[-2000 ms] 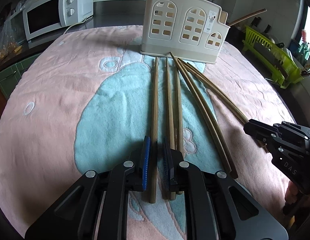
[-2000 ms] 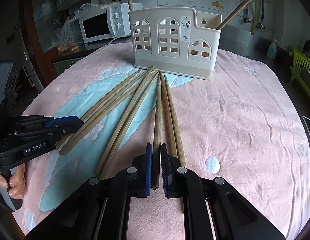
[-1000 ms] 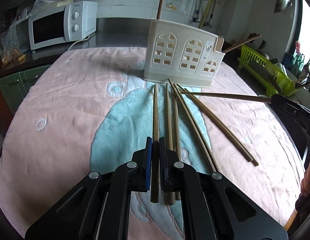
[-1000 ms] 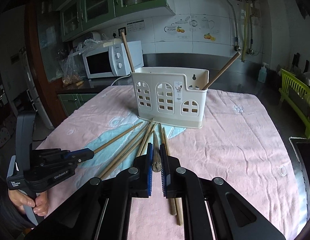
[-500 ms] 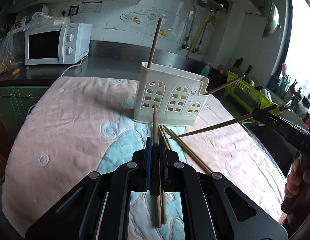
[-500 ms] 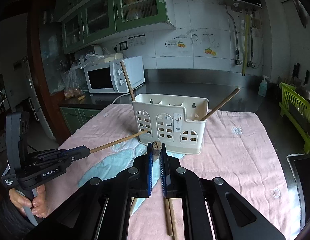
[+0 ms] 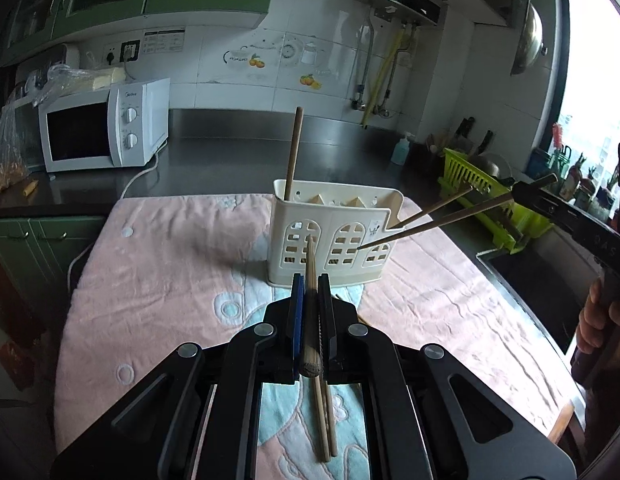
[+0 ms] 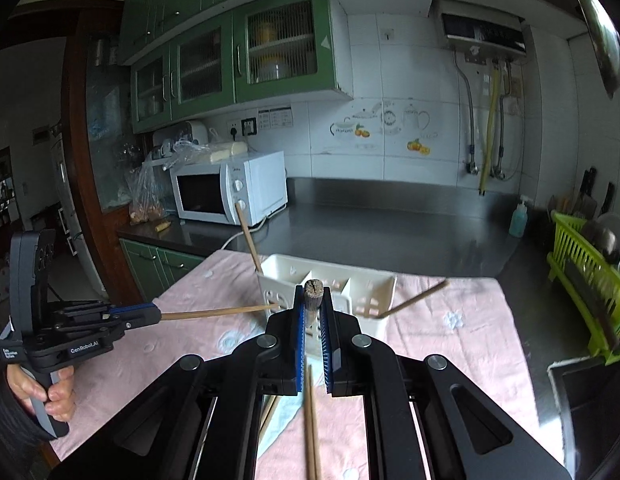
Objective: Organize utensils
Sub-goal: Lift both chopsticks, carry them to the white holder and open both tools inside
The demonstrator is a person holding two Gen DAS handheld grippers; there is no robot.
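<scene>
Home kitchen: microwave (image 8: pixel 229 188), green cabinets (image 8: pixel 237 52)

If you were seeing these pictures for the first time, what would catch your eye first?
Each black handheld gripper, left and right, has its jaws shut on one wooden chopstick, lifted above the pink-and-teal towel. Beyond them stands the cream plastic utensil holder with arched cut-outs, two sticks already inside.
</scene>
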